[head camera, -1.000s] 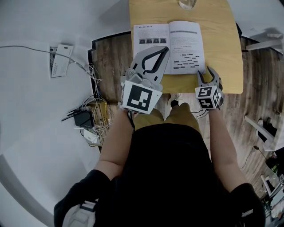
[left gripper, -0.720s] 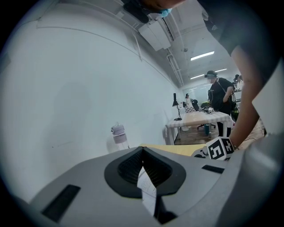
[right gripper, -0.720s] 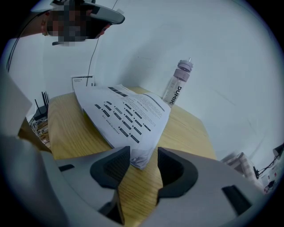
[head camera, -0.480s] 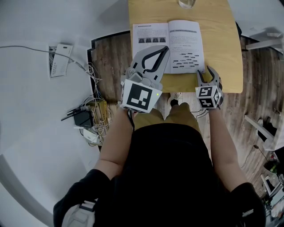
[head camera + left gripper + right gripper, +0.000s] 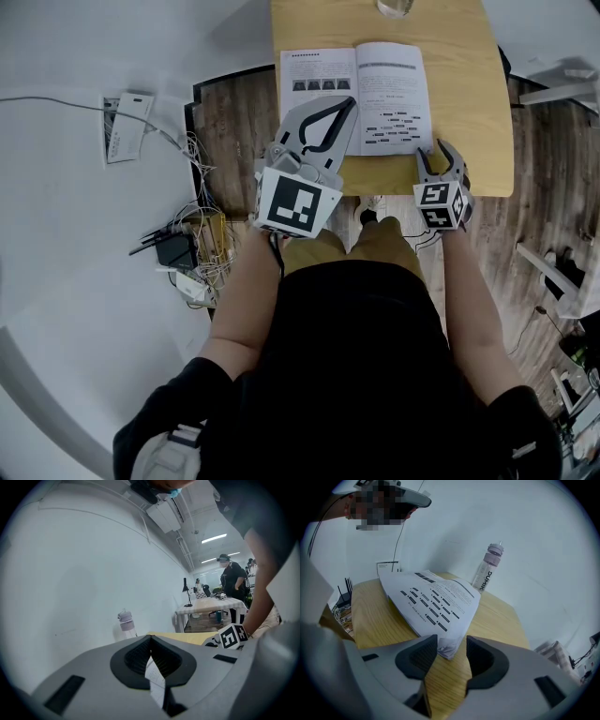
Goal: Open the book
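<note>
Head view: book (image 5: 394, 94) lies open and flat on the wooden table (image 5: 469, 56), spine running away from me, near edge close to the table's front. Left gripper (image 5: 349, 108) sits over the lower part of the left-hand leaf, tips pointing at the spine. Its own view shows the jaws (image 5: 151, 638) closed, tips meeting, with one page (image 5: 153, 674) running edge-on through the oval gap between the pads. I read that as a pinch on the sheet, though the contact itself is too edge-on to confirm. Right gripper (image 5: 436, 155) is at the book's near right corner. In its own view the jaws (image 5: 451, 639) stand partly apart, with the corner of the book (image 5: 436, 602) lying in the gap between the pads; no squeeze on it, and bare tabletop (image 5: 370, 616) shows on both sides. A bottle (image 5: 489, 569) with a pale lid stands upright on the far end of the table, beyond the book and apart from it (also seen against the white wall in the left gripper view (image 5: 125, 624)).
</note>
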Tool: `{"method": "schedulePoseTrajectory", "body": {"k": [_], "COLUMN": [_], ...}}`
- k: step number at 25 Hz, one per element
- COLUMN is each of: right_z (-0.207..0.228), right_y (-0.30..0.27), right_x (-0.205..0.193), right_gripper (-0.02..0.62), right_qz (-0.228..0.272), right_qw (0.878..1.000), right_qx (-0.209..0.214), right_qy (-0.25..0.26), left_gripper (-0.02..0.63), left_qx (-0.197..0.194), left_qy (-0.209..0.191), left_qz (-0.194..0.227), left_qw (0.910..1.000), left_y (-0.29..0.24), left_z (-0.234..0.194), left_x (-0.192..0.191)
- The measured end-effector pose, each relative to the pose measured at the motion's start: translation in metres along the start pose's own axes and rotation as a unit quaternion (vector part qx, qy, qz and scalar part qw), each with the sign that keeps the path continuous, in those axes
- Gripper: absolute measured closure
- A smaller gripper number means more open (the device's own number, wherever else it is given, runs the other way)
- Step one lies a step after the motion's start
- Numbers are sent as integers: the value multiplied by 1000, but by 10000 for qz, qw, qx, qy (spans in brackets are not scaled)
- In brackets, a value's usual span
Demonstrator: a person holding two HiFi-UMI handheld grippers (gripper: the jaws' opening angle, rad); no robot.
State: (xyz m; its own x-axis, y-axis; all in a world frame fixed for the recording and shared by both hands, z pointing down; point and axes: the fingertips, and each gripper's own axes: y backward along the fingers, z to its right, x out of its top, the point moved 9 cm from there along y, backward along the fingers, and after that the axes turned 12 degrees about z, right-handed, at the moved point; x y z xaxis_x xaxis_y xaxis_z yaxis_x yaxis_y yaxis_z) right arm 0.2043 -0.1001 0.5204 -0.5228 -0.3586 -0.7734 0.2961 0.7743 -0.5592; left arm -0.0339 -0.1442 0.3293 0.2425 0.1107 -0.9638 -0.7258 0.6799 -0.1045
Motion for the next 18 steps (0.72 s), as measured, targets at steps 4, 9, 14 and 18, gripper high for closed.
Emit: {"method": "schedulePoseTrajectory", "body": {"k": [4,9,14,18], "right_z": [0,0,3,6], "right_y": [-1,2,11,13], "right_x": [2,8,20,32], "right_gripper": [399,400,458,469], "right_qz": [-115,-113,154,340], "right_qw": [9999,9998,9996,9990], "right_qx": [-28,61,-50,-67], "right_qy": [-27,153,235,290], "left_gripper": [595,595,595,595], "left_qx": [-5,-11,-7,-14], "left_qy": [-29,-66,-107,-190], "left_qz": [-9,6,106,153], "left_qw": [10000,10000,9999,9997], "left_y": [0,-1,-1,-2], "left_z": [-1,-1,-2,-2], "left_x": [2,7,15,22]}}
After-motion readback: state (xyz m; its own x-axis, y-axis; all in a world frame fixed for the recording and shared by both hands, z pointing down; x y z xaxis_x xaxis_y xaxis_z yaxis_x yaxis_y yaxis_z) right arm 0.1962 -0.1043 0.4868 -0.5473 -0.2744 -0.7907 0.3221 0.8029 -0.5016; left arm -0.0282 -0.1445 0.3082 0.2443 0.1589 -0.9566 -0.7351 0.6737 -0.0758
